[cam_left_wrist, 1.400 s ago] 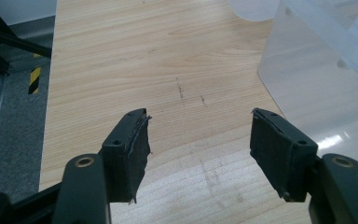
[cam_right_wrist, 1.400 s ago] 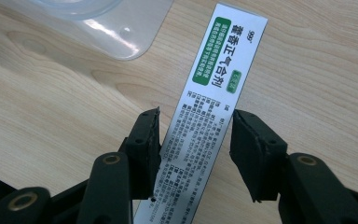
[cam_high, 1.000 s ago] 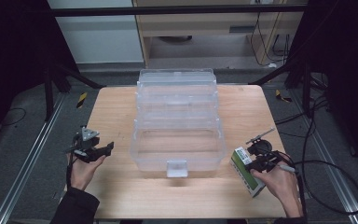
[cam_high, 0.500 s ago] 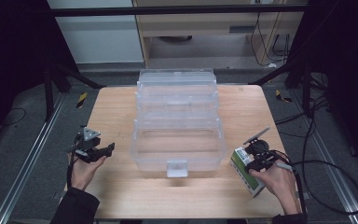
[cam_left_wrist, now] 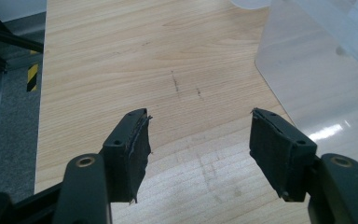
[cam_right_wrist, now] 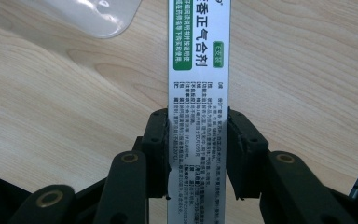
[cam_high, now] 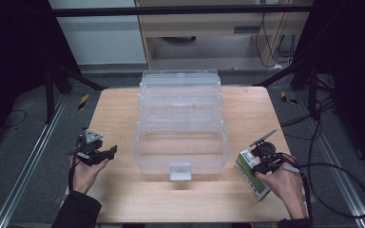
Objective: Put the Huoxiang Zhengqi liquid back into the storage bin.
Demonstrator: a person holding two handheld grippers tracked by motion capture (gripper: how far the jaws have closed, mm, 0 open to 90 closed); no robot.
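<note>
A white and green medicine box with printed text lies on the wooden table near the front right. My right gripper is shut on it. In the right gripper view both pads press the long sides of the box, which runs straight out between the jaws of the right gripper. At the table's left, a hand holds my left gripper open and empty, pointing toward the clear plastic container. The left gripper has only bare wood between its jaws.
The clear tiered container stands open in the middle of the table, with a latch tab at its front. Its wall is close on the right in the left gripper view, and a corner lies just left of the box. Cables trail off the right edge.
</note>
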